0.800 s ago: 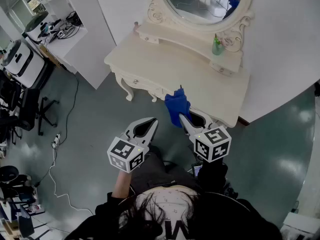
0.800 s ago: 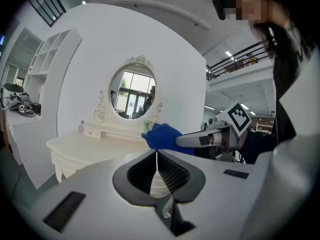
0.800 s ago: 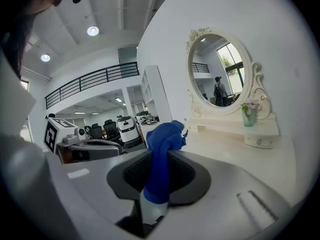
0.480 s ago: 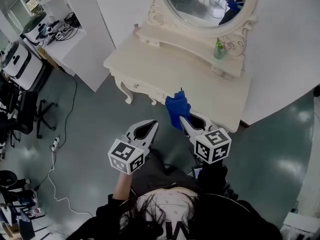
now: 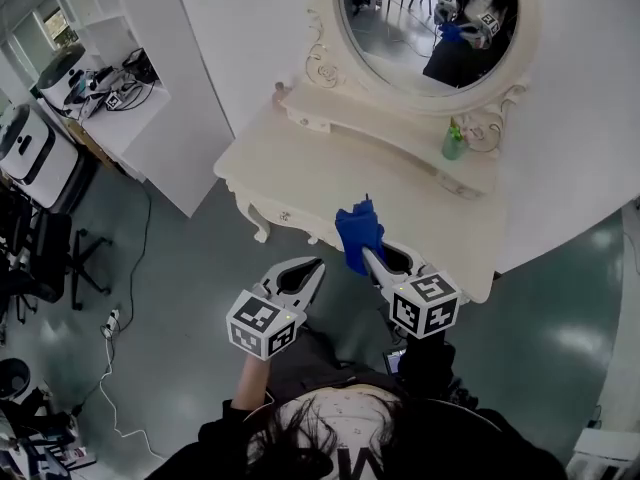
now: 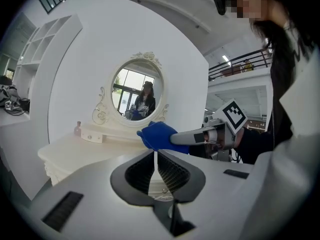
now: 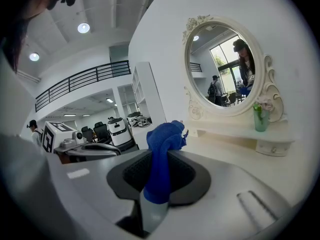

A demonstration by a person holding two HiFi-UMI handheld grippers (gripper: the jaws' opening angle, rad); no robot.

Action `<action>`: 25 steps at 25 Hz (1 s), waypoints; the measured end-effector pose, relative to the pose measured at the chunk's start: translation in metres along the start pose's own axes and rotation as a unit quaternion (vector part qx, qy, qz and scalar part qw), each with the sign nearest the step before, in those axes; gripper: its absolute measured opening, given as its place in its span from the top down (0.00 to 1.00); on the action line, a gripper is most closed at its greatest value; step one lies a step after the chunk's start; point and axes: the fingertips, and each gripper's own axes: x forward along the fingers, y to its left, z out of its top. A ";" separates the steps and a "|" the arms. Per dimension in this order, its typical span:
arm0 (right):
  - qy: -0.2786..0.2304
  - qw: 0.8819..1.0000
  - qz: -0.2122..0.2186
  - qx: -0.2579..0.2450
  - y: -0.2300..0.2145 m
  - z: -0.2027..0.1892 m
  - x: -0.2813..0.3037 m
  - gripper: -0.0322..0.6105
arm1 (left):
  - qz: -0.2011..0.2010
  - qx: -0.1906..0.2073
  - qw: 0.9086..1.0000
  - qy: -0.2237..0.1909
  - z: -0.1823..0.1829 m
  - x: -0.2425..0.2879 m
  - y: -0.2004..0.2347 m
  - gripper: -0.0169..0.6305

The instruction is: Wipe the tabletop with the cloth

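A blue cloth [image 5: 358,235] is bunched up in my right gripper [image 5: 372,256], which is shut on it at the front edge of the cream dressing table [image 5: 300,158]. In the right gripper view the blue cloth [image 7: 162,156] sticks up from between the jaws. In the left gripper view the cloth [image 6: 157,135] and the right gripper [image 6: 200,136] show ahead to the right. My left gripper [image 5: 311,273] hangs over the floor in front of the table, shut with nothing in it; its jaws meet at a thin line.
An oval mirror [image 5: 430,13] stands on the table's raised back shelf [image 5: 380,133], with a green bottle [image 5: 455,140] on it. A white cabinet wall [image 5: 190,88] and a cluttered desk [image 5: 110,88] lie to the left. Cables [image 5: 105,348] run over the green floor.
Both grippers and the cloth have moved slightly forward toward the table's front edge, and my head view has shifted so more of the mirror shows.
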 end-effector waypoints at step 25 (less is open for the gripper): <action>0.032 0.998 -0.049 0.003 0.026 0.028 0.164 0.81 | 0.001 -0.016 1.000 -0.007 0.016 -0.046 0.166 0.97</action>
